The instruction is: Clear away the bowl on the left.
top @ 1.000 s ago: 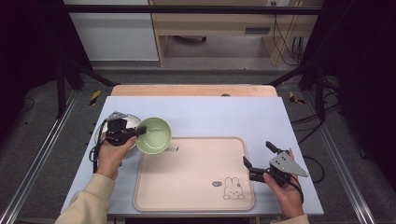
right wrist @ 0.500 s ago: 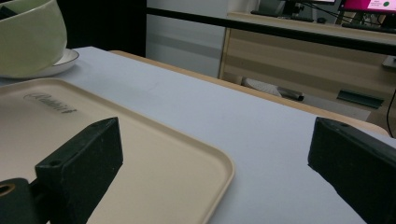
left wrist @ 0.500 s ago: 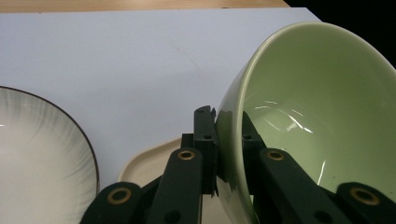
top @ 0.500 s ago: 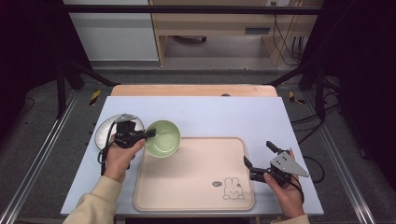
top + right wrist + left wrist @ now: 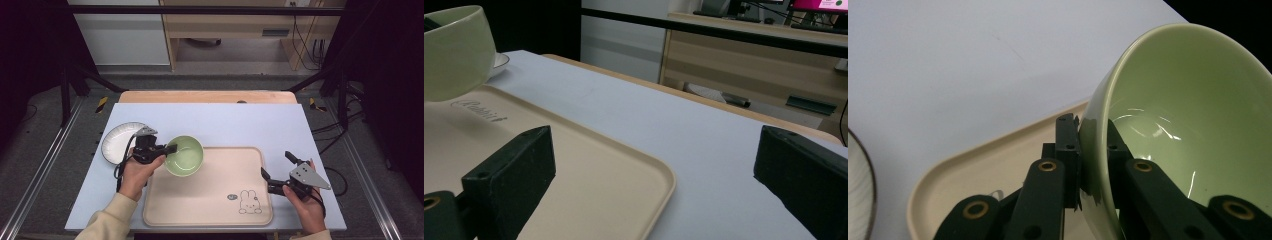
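Left gripper [image 5: 170, 148] clamped on the rim of the green bowl [image 5: 184, 155], held over the beige tray's [image 5: 210, 200] far-left corner; bowl's underside hidden. Right gripper [image 5: 275, 172] gapes empty at the tray's right edge. White plate [image 5: 117, 141] partly covered by the left gripper.

Grey floor [image 5: 45, 150], wooden desk [image 5: 240, 25] (behind), black frame [image 5: 200, 10]

You work in a lab recording bay, your pale desk [image 5: 210, 125] inside a black metal frame [image 5: 70, 90], dark curtains at both sides, loose cables [image 5: 305, 40] on the grey floor, a wooden bench [image 5: 235, 25] behind, a lit monitor [image 5: 819, 5] beyond.
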The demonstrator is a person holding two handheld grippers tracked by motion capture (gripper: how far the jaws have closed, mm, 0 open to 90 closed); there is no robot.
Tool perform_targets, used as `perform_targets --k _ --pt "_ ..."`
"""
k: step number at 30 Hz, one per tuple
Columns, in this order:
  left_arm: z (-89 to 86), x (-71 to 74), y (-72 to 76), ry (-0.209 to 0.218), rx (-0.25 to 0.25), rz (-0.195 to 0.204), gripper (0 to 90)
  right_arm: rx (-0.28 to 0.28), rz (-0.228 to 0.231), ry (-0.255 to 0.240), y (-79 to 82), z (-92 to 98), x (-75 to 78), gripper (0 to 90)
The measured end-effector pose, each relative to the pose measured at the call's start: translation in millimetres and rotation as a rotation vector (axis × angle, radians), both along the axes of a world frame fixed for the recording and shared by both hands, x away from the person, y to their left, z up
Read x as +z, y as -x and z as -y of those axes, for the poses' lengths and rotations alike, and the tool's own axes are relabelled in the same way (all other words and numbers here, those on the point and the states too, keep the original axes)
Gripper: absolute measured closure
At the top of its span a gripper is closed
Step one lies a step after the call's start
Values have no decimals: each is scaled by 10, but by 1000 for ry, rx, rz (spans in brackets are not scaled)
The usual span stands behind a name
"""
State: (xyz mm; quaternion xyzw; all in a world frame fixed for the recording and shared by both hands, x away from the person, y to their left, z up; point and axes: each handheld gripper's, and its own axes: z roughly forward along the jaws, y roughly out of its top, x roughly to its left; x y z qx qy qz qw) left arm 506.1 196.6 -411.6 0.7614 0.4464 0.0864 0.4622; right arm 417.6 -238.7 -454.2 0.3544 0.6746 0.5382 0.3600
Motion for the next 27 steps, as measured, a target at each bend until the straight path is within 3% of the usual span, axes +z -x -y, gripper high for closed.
perform_targets --k 27 --pt "344 -135 229 -49 -113 -44 834 -2 -2 2 1 -3 0 33"
